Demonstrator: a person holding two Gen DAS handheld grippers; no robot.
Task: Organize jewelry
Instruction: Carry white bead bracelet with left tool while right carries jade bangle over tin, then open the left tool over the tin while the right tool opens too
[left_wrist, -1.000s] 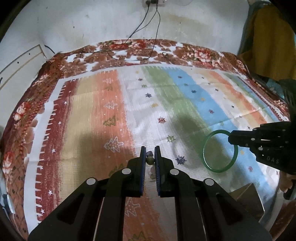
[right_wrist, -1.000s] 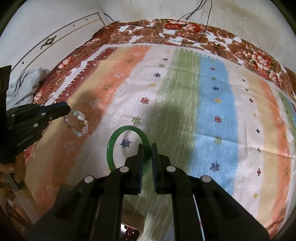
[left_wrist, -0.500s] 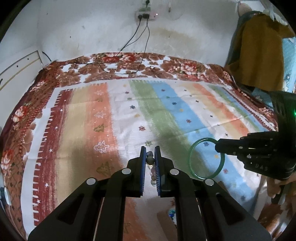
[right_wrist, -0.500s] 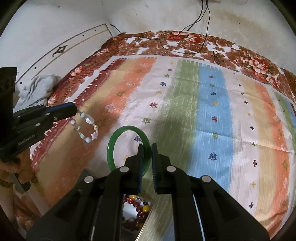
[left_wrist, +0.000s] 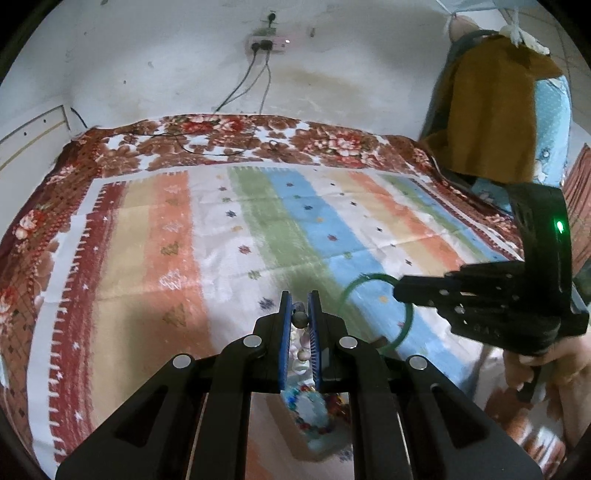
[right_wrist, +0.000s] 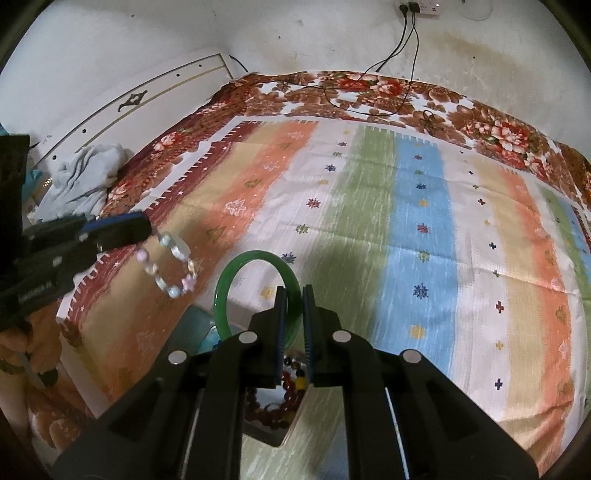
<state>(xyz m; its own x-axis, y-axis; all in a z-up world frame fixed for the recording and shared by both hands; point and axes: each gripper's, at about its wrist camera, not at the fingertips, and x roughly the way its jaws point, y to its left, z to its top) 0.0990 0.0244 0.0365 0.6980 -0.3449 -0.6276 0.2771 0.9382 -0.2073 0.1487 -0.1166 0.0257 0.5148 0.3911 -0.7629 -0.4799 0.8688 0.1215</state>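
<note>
My left gripper (left_wrist: 299, 308) is shut on a pale bead bracelet (left_wrist: 300, 320), which hangs in a loop below the jaws in the right wrist view (right_wrist: 170, 264). My right gripper (right_wrist: 293, 301) is shut on a green bangle (right_wrist: 236, 277), held upright above the bed; it also shows in the left wrist view (left_wrist: 354, 291). Both grippers hover over an open jewelry box: the right wrist view shows dark red beads (right_wrist: 280, 398) in it, the left wrist view shows colourful beads (left_wrist: 310, 410) below the jaws.
A striped cloth (left_wrist: 258, 229) covers a bed with a floral blanket border (left_wrist: 221, 136). Cables (right_wrist: 369, 107) lie at its far edge. A grey cloth heap (right_wrist: 85, 177) sits at the left. Clothes (left_wrist: 491, 110) hang at the right.
Both grippers have risen and drawn back toward the near edge of the bed with their jewelry. The jewelry box with beads has come into view beneath them.
</note>
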